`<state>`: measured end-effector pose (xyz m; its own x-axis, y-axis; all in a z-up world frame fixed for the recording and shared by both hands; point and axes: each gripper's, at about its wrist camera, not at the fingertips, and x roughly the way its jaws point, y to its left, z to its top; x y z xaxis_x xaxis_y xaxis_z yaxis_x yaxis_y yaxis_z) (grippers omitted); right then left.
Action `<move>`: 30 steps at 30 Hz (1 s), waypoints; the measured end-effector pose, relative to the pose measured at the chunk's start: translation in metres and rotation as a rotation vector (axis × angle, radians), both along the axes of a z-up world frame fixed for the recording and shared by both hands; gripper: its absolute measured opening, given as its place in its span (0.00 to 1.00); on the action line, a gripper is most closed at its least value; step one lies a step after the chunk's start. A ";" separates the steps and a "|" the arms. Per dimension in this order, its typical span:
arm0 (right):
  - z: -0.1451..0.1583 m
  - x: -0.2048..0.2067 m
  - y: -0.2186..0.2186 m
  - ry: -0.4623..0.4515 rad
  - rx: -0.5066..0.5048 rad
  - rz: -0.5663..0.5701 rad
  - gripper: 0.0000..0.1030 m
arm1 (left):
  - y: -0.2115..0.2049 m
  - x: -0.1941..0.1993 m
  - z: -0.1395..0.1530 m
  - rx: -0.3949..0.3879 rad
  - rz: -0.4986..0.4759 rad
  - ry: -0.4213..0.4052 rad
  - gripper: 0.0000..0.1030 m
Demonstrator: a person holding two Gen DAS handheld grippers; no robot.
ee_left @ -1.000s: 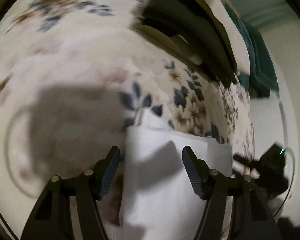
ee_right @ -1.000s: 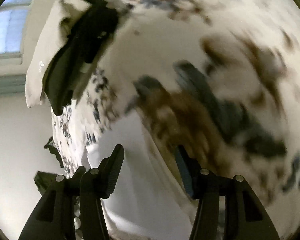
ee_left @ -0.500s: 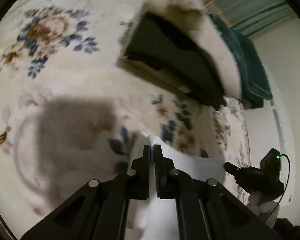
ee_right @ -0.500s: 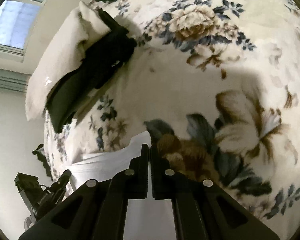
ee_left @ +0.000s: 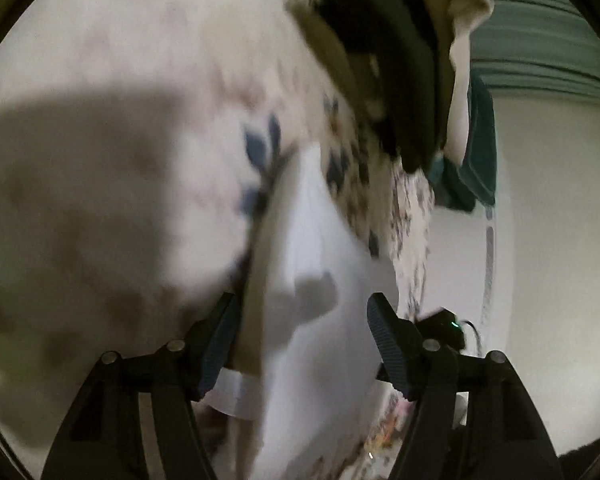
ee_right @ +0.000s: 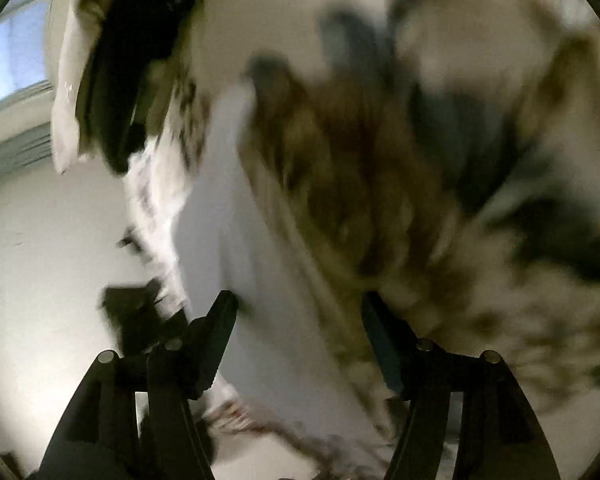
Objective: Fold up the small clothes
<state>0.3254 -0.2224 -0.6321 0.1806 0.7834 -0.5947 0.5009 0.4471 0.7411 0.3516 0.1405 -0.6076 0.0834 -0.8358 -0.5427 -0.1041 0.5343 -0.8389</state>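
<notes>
A white garment [ee_left: 320, 240] lies flat on a floral bedspread [ee_left: 120, 80], its folded edge running up the middle of the blurred left wrist view. My left gripper [ee_left: 302, 304] hangs low over it, jaws opening, with the cloth between the fingers and the pads off it. In the right wrist view, also blurred, the same white garment [ee_right: 236, 220] lies beside a brown and blue flower of the bedspread [ee_right: 380, 140]. My right gripper [ee_right: 298, 298] stands over its edge, jaws opening, pads not pressing the cloth.
A pile of dark and cream clothes [ee_left: 384, 60] sits further up the bed, with a teal garment [ee_left: 476, 152] behind it. The same pile [ee_right: 140, 52] shows at the right wrist view's top left, near a window [ee_right: 12, 52]. The bed's edge and a pale wall lie beyond the garment.
Half a second ago both grippers were shut above the garment's far edge. Both now stand wide apart and have dropped closer to the cloth. A second ago they were part open.
</notes>
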 end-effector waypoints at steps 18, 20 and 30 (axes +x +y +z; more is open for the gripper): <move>0.026 0.012 0.020 -0.140 0.058 0.090 0.24 | -0.039 -0.005 0.060 0.098 -0.102 -0.131 0.13; 0.047 0.016 0.018 -0.151 0.054 0.093 0.23 | -0.041 -0.001 0.087 0.108 -0.091 -0.148 0.13; 0.180 0.111 -0.005 -0.302 -0.022 0.108 0.23 | -0.057 0.102 0.216 0.136 -0.015 -0.318 0.14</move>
<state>0.4362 -0.2270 -0.4518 0.2679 0.7953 -0.5438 0.2087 0.5031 0.8386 0.4539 0.0830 -0.3920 0.2544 -0.7599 -0.5982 0.1604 0.6431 -0.7488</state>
